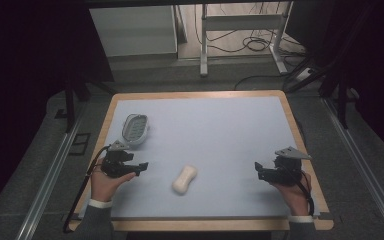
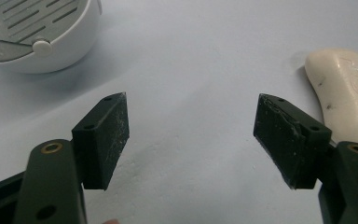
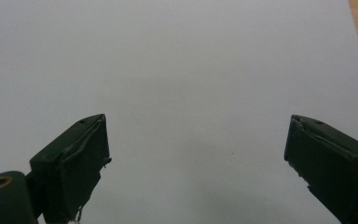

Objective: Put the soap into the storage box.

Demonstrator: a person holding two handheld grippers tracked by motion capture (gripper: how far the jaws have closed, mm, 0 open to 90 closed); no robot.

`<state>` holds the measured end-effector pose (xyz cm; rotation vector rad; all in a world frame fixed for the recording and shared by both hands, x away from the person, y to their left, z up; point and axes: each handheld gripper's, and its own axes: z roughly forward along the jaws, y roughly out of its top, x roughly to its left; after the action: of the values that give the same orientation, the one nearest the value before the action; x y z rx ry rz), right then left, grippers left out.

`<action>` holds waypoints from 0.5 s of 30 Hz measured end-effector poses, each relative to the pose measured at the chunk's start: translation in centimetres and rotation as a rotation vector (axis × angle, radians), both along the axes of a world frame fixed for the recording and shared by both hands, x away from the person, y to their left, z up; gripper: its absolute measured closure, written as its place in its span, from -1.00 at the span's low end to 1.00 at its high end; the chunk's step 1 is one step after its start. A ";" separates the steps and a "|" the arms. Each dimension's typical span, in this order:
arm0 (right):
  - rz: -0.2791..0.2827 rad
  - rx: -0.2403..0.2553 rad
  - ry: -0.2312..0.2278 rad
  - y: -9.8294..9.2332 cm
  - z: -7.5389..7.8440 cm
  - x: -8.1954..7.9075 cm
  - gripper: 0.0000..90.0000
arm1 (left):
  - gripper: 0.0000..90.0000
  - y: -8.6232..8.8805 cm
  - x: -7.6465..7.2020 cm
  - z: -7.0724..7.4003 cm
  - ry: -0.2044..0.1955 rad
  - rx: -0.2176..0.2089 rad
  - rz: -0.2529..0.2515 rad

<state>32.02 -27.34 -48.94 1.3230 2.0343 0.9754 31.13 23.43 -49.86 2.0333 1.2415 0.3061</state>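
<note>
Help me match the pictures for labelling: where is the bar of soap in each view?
High view: soap lies low centre on the blue mat.
Left gripper view: soap at the right edge.
Right gripper view: not in it.
Shared landmark: the blue mat.

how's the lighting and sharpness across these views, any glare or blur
High view: the table is evenly lit with dark surroundings, the soap bar slightly soft, no glare. Left gripper view: the fingers are sharp, the soap dish casts a soft shadow. Right gripper view: flat, dim light on the mat, no glare.
</note>
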 end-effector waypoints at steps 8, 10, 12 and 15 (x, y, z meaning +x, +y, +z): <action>0.034 0.013 -0.044 -1.4 -0.5 -0.3 -0.78 | -0.40 -0.5 -0.4 0.6 -0.006 0.045 0.003; 0.028 0.022 -0.046 -1.8 -0.5 -0.3 -0.78 | -0.39 -0.6 -0.5 0.9 -0.009 0.034 0.013; 0.026 0.026 -0.046 -2.1 -0.5 -0.3 -0.78 | -0.39 -0.6 -0.6 1.1 -0.013 0.029 0.018; 0.026 0.041 -0.044 -2.7 -0.6 -0.4 -0.77 | -0.39 -0.6 -0.8 1.6 -0.022 0.014 0.028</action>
<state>31.65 -29.99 -49.50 1.2882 2.0126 1.0542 30.28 22.86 -48.23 2.0209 1.2581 0.3508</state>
